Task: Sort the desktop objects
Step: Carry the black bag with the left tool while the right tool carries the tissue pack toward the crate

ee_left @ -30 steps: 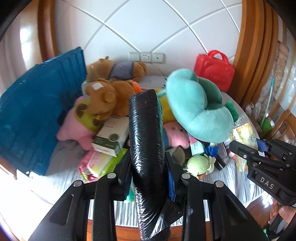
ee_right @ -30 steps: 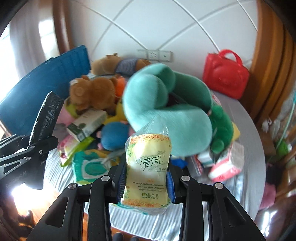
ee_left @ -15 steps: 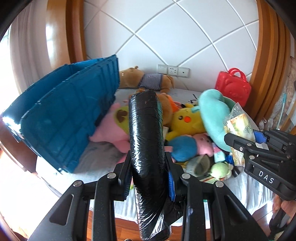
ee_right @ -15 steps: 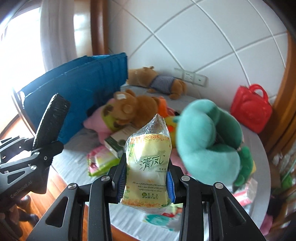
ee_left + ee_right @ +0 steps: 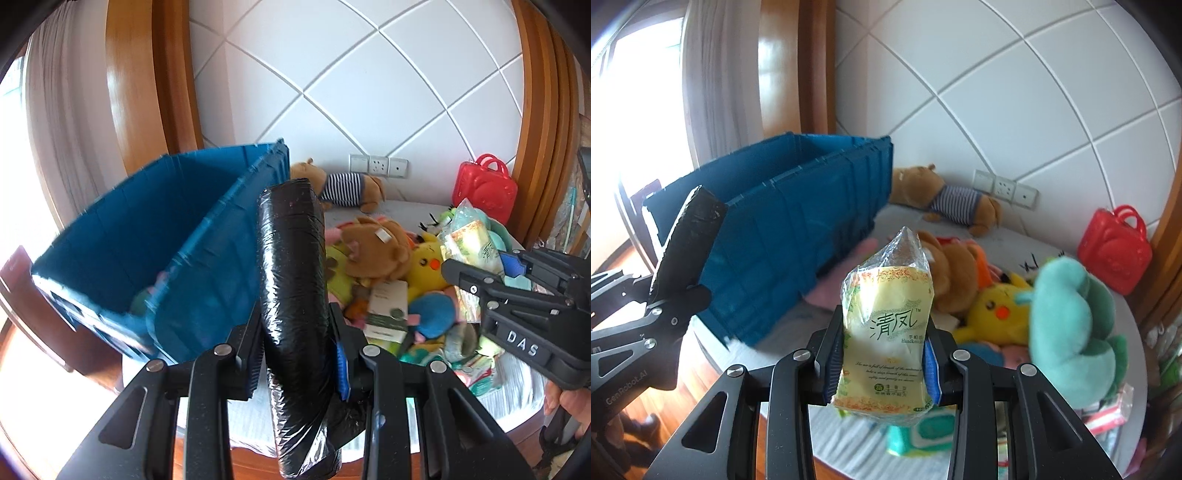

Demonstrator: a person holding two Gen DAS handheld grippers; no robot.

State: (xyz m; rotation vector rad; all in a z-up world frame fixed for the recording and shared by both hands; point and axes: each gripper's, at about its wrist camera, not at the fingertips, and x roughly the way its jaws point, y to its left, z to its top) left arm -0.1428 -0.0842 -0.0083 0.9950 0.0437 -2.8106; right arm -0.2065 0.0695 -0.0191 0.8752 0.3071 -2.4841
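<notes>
My left gripper [image 5: 297,365] is shut on a black roll of plastic bags [image 5: 293,295], held upright in the air. It also shows in the right wrist view [image 5: 689,236] at the left. My right gripper [image 5: 884,363] is shut on a yellow tissue pack [image 5: 886,332] in clear wrap; the pack also shows in the left wrist view [image 5: 469,240]. A blue crate [image 5: 147,251] stands open at the left of the table, ahead of both grippers, and also shows in the right wrist view [image 5: 798,206].
A heap of plush toys covers the table: a brown bear [image 5: 373,247], a yellow Pikachu [image 5: 995,308], a teal plush [image 5: 1071,332], a striped-shirt bear [image 5: 945,199]. A red bag [image 5: 1115,247] stands at the back right. Boxes and wipes packs [image 5: 388,314] lie among them.
Both grippers have swung left and risen with their loads. The blue crate now fills the left of both views and its open inside shows.
</notes>
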